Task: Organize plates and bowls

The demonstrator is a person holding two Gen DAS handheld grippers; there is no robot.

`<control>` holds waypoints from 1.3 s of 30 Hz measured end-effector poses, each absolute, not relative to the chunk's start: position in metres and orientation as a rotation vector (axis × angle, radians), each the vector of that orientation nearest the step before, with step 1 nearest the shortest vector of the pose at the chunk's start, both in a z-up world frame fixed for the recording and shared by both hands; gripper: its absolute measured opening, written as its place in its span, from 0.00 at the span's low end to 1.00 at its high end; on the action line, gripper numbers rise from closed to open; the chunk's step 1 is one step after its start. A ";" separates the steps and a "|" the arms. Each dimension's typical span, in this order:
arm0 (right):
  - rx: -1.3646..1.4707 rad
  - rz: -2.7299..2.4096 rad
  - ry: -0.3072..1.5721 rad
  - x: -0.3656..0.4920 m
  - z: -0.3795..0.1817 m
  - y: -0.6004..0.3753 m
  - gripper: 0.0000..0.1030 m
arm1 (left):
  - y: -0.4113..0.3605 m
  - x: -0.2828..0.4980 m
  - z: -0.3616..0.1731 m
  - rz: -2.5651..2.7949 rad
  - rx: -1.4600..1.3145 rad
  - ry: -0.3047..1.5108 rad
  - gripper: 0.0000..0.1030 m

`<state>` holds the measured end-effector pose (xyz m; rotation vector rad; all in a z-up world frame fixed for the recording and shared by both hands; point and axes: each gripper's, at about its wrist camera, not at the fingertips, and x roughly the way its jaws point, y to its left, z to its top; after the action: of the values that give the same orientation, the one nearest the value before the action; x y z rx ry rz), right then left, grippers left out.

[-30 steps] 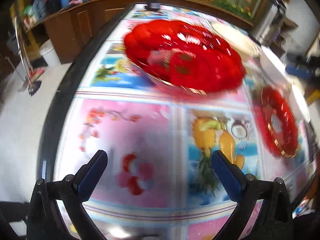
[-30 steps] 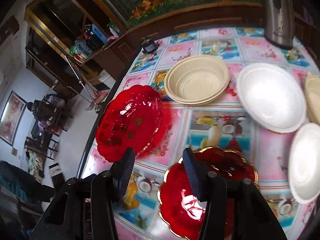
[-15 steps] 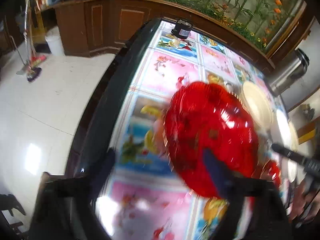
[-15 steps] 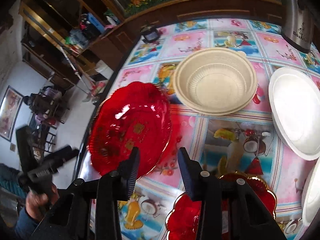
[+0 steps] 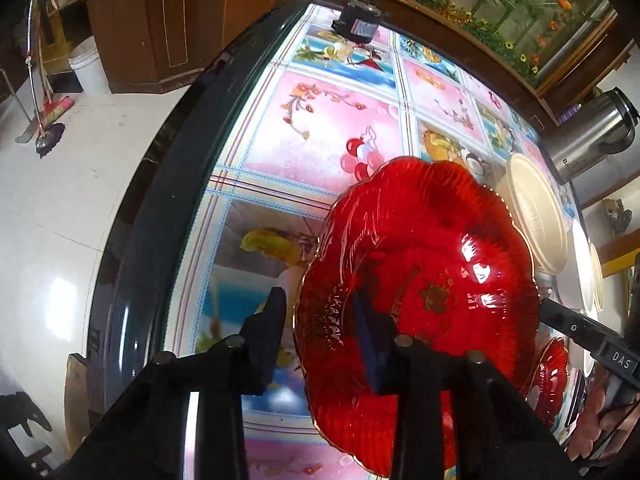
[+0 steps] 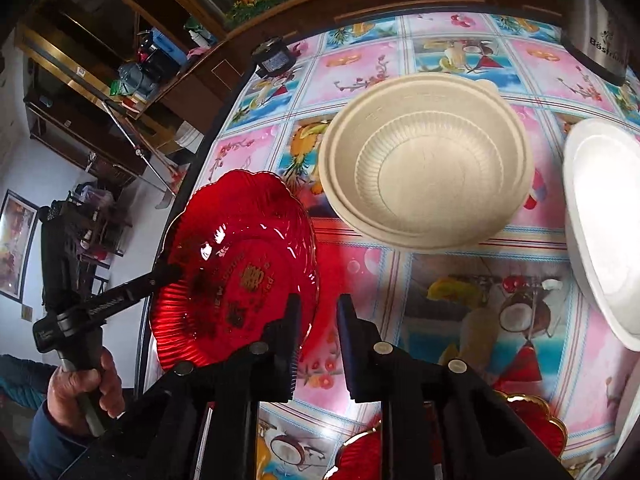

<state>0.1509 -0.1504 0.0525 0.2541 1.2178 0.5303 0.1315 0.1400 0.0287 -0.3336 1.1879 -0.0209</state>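
Observation:
A large red scalloped plate (image 5: pixel 420 280) (image 6: pixel 240 264) lies near the table's left edge. My left gripper (image 5: pixel 320 316) straddles its near-left rim, one finger outside and one over the dish. Its jaws are closing, with a small gap still showing beside the rim. My right gripper (image 6: pixel 319 316) sits at the plate's right rim, jaws closing to a narrow gap. The rim's edge shows just inside that gap and no pad visibly presses on it. A smaller red plate (image 6: pixel 532 424) (image 5: pixel 556 372) lies below the right gripper. A beige bowl (image 6: pixel 424 168) (image 5: pixel 536 216) sits beyond.
A white plate (image 6: pixel 604 216) lies right of the beige bowl. A steel kettle (image 6: pixel 592 20) (image 5: pixel 592 136) stands at the far right. A small dark pot (image 6: pixel 274 58) (image 5: pixel 356 24) sits at the far edge. The table's dark rim (image 5: pixel 160 200) borders white floor. A hand (image 6: pixel 80 388) holds the left gripper.
The left gripper swung from the open tablecloth onto the big red plate's rim and its jaws narrowed from wide. The right gripper dropped toward the plate's other rim and also narrowed.

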 end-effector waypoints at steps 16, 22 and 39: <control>0.267 0.555 1.213 0.129 0.056 -0.141 0.07 | 0.135 0.082 0.038 0.014 -0.313 1.167 0.24; 0.262 0.592 1.223 0.100 0.059 -0.138 0.07 | 0.138 0.032 0.036 0.034 -0.341 1.169 0.24; 0.199 0.678 1.289 0.016 0.042 -0.134 0.08 | 0.134 -0.059 0.031 0.069 -0.351 1.160 0.24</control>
<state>0.0162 -0.1338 0.0419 0.1987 1.2893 0.6785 -0.0589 0.1335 0.0315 -0.3513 1.1595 0.0690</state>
